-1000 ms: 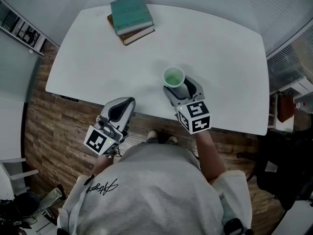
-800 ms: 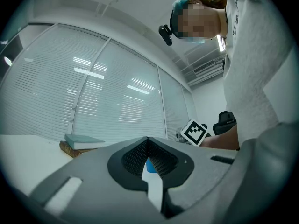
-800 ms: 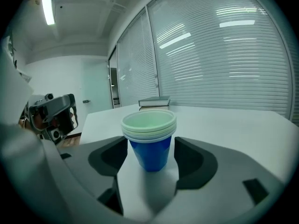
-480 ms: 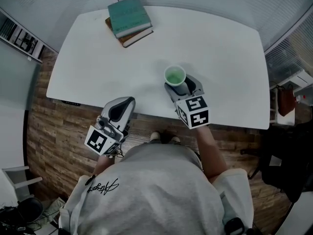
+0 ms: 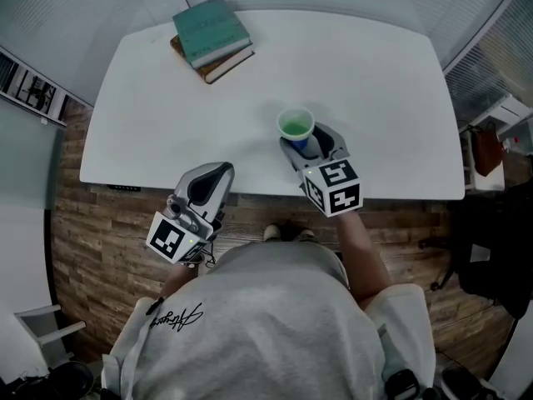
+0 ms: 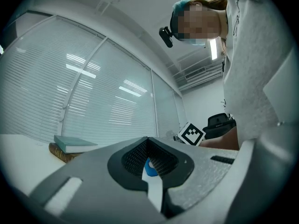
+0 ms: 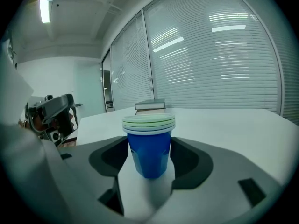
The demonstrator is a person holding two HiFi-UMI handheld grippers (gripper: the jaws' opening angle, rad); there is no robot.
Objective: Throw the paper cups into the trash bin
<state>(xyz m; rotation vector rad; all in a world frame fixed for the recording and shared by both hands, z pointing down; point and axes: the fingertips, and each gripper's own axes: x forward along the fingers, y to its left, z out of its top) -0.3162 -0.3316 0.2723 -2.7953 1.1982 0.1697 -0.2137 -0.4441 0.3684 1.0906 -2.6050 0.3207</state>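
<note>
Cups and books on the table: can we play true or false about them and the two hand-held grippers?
1. The right hand-held gripper is shut on the paper cups. True.
2. The paper cups are red outside. False: they are blue outside and green inside.
3. The teal book lies on top of the brown book. True.
4. The left hand-held gripper holds a cup too. False: its jaws are together with no cup between them.
5. The books sit right beside the cups. False: they lie at the far left corner of the table, well apart from the cups.
</note>
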